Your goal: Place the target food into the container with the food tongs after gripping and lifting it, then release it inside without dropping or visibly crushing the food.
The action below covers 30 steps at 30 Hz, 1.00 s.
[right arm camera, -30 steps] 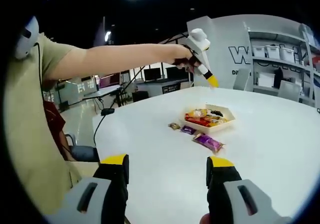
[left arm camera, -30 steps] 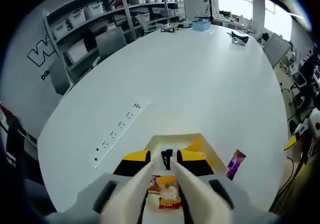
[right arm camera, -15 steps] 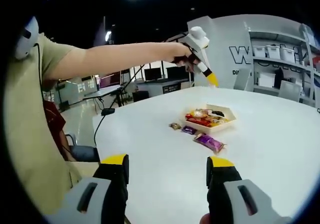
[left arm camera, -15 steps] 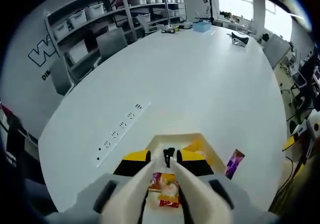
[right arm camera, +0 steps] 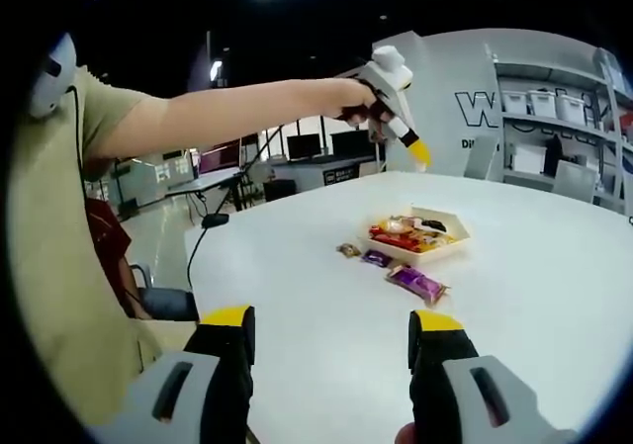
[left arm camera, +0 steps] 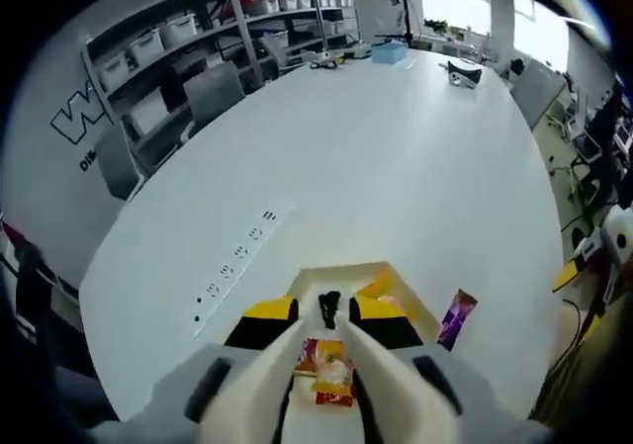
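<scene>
A pale hexagonal tray (left arm camera: 341, 271) holds several wrapped snacks (left arm camera: 331, 370). My left gripper (left arm camera: 324, 310) hangs over it, jaws drawn close on the white food tongs (left arm camera: 287, 360). A small dark piece (left arm camera: 329, 304) shows in the gap at the tips; I cannot tell whether it is held or lies in the tray. In the right gripper view the left gripper (right arm camera: 418, 152) is well above the tray (right arm camera: 450, 241). My right gripper (right arm camera: 331, 330) stands open over the near table edge, with nothing between its jaws.
A purple packet (left arm camera: 455, 317) lies on the table beside the tray, seen also as the purple packet (right arm camera: 417, 283), with two smaller sweets (right arm camera: 374, 258) near it. A socket strip (left arm camera: 237, 256) is set into the white table. Shelves (left arm camera: 247, 19) and chairs (left arm camera: 218, 83) stand beyond. A person's arm (right arm camera: 227, 118) spans the right gripper view.
The left gripper has drifted very slightly above the tray, so its view has shifted a little. Nothing was taken hold of or let go. The right gripper has not moved.
</scene>
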### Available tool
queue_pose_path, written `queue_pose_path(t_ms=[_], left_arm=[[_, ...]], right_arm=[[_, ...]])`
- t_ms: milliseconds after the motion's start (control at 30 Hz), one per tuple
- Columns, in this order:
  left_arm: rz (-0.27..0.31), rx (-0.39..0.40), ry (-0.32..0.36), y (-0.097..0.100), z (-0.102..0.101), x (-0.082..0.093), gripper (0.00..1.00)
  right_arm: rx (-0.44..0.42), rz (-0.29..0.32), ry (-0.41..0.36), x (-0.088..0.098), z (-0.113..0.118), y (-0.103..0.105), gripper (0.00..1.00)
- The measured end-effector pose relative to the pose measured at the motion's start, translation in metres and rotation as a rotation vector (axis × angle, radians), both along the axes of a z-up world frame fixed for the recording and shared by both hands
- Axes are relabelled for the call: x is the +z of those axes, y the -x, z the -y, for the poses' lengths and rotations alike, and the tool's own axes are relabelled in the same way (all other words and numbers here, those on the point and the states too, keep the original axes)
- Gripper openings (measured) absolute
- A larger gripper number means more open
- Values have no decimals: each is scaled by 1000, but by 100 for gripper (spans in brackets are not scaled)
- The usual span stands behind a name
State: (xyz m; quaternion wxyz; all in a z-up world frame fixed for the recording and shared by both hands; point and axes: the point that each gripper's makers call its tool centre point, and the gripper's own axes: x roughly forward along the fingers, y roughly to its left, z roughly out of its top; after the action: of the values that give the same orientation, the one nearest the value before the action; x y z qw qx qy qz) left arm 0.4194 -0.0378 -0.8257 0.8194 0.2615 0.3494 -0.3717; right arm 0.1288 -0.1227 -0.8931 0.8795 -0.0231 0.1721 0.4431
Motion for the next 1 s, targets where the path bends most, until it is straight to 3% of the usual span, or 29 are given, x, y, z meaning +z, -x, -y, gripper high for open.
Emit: queue_pose_path(t_ms=[500, 700, 1000], left_arm=[[-20, -93, -1, 29, 16, 0, 19], [-31, -148, 0, 49, 24, 2, 19], [-40, -274, 8, 77, 39, 2, 19]], right_arm=[[2, 11, -1, 5, -1, -1, 61], [4, 12, -3, 5, -2, -2, 61], [5, 13, -5, 5, -2, -2, 61]])
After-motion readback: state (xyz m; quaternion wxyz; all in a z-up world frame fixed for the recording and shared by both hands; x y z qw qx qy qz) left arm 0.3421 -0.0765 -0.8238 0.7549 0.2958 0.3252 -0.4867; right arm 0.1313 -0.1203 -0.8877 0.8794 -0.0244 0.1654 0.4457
